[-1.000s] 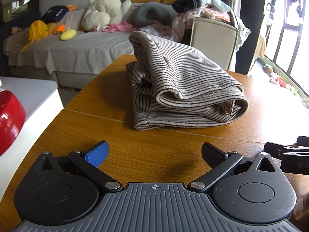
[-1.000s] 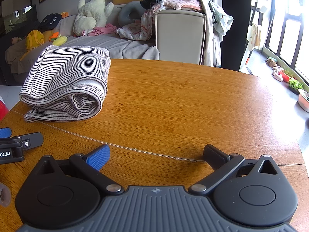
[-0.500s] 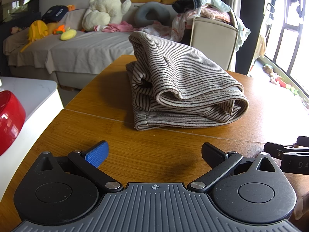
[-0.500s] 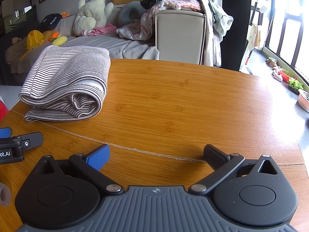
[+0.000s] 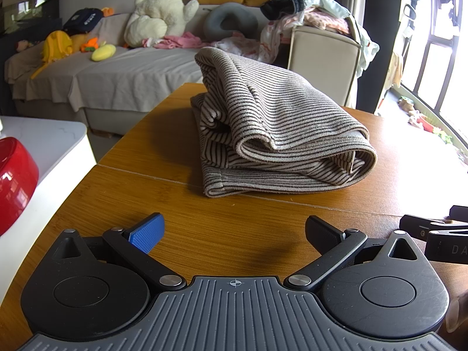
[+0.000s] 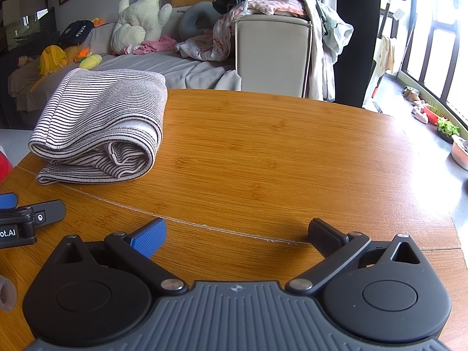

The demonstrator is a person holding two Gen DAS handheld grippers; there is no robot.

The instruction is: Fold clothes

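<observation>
A: What carries the scene?
B: A wooden table (image 5: pixel 263 228); the folded striped garment (image 5: pixel 278 128) lies on it, toward its left far edge.

A: And the tools?
B: Left tool (image 5: pixel 234 229) and right tool (image 6: pixel 237 232) rest low near the table's near edge, jaws spread apart, empty, well short of the garment.

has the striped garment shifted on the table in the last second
No. In the left wrist view the folded striped garment sits in the same spot, its near edge just beyond the table seam, as before. Both tools are open and clear of it.
</observation>
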